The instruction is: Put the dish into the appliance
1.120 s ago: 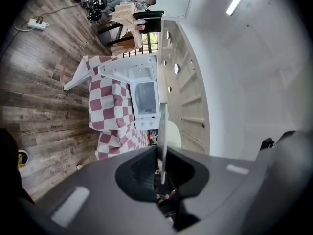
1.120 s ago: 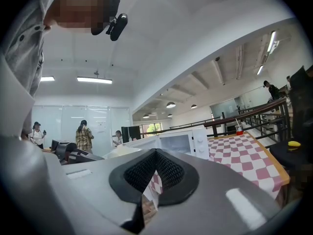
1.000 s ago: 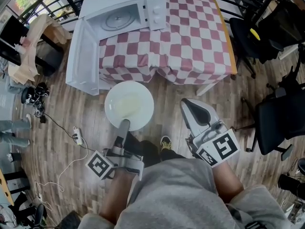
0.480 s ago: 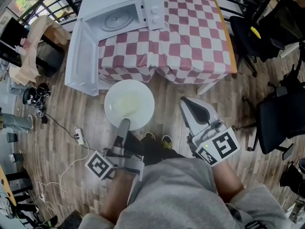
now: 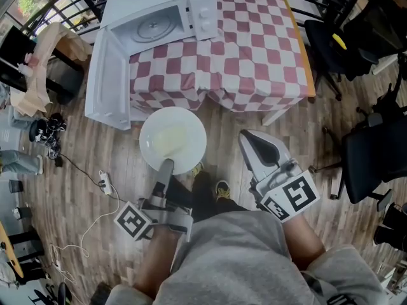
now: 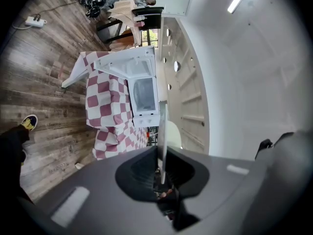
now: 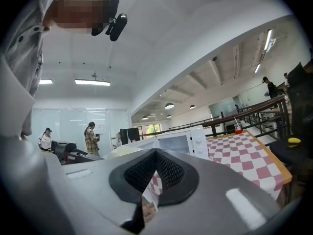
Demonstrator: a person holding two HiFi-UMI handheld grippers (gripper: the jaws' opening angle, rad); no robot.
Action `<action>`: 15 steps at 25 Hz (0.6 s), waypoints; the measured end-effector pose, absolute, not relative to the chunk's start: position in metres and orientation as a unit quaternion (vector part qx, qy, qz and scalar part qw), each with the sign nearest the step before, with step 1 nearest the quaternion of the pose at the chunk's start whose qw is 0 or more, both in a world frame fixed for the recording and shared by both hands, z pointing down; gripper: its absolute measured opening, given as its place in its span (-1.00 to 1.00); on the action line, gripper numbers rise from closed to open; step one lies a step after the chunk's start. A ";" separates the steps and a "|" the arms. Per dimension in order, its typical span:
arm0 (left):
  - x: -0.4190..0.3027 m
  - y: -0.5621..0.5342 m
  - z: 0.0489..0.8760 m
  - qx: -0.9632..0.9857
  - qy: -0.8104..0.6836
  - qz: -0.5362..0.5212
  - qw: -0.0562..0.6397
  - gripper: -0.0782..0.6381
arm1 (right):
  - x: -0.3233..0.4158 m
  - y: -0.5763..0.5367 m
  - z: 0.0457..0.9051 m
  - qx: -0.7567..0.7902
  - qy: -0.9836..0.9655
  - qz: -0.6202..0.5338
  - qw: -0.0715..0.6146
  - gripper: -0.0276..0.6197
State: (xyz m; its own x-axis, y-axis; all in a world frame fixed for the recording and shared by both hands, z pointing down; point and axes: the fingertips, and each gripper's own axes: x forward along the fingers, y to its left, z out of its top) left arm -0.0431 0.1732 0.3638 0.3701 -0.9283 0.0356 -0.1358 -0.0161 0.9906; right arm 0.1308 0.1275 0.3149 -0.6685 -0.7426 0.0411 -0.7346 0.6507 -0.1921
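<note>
While the left hand-held gripper (image 5: 166, 165) pinches the white dish (image 5: 175, 135) at its 6 o'clock rim, the dish hangs over the floor (image 5: 76, 164). At 12 o'clock, the open microwave (image 5: 159, 18) stands on the tabletop (image 5: 254, 49). The right hand-held gripper (image 5: 252, 137) is pressed together, empty.

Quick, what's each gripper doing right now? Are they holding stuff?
Left gripper: closed on the rim of the white plate.
Right gripper: closed, holding nothing.
</note>
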 end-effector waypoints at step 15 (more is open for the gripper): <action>-0.076 0.107 0.373 0.615 -0.426 -0.357 0.560 -0.68 | 0.090 0.068 0.324 -0.402 0.911 -0.095 -0.005 -0.92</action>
